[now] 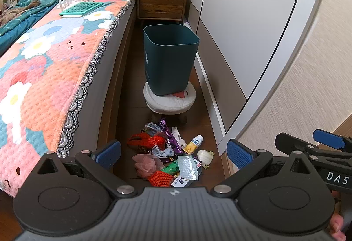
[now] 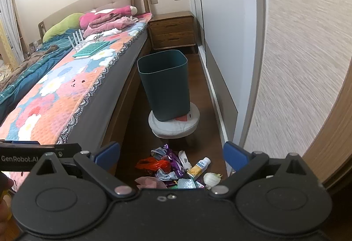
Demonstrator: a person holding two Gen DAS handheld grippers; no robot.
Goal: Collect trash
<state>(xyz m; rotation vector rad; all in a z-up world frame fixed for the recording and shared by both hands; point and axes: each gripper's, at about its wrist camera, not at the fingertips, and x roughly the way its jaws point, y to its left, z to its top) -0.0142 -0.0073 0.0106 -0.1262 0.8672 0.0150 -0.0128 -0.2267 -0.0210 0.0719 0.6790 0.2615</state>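
Crinkled plastic and foil make up most of the mixed trash pile [image 1: 169, 153] lying on the dark wooden floor [image 1: 204, 109], in the aisle between the bed with the pink floral quilt [image 1: 50, 78] and the white wardrobe door [image 1: 242, 21]. Visible in the pile: a crumpled red plastic bag [image 1: 146, 142], a purple foil wrapper [image 1: 168, 137], a small white-capped yellow bottle [image 1: 193, 142], a pink mesh puff [image 1: 146, 164], a silver blister sheet [image 1: 187, 167]. Beyond the pile, apart from it, a dark teal plastic bin [image 1: 170, 58] stands on a low round cushioned stool [image 1: 169, 98]; a brown wooden nightstand [image 1: 161, 2] sits behind. Left tongs [image 1: 173, 151] are spread wide and empty, above the near edge of the pile; right tongs [image 2: 171, 156] likewise spread wide and empty, alongside, both angled down and forward at the floor. Risks, judged: the bin perches on a soft stool, so a nudge at its rim could tip it; thin wrappers may slip from the pads; the round bottle could roll off under the bed if knocked.
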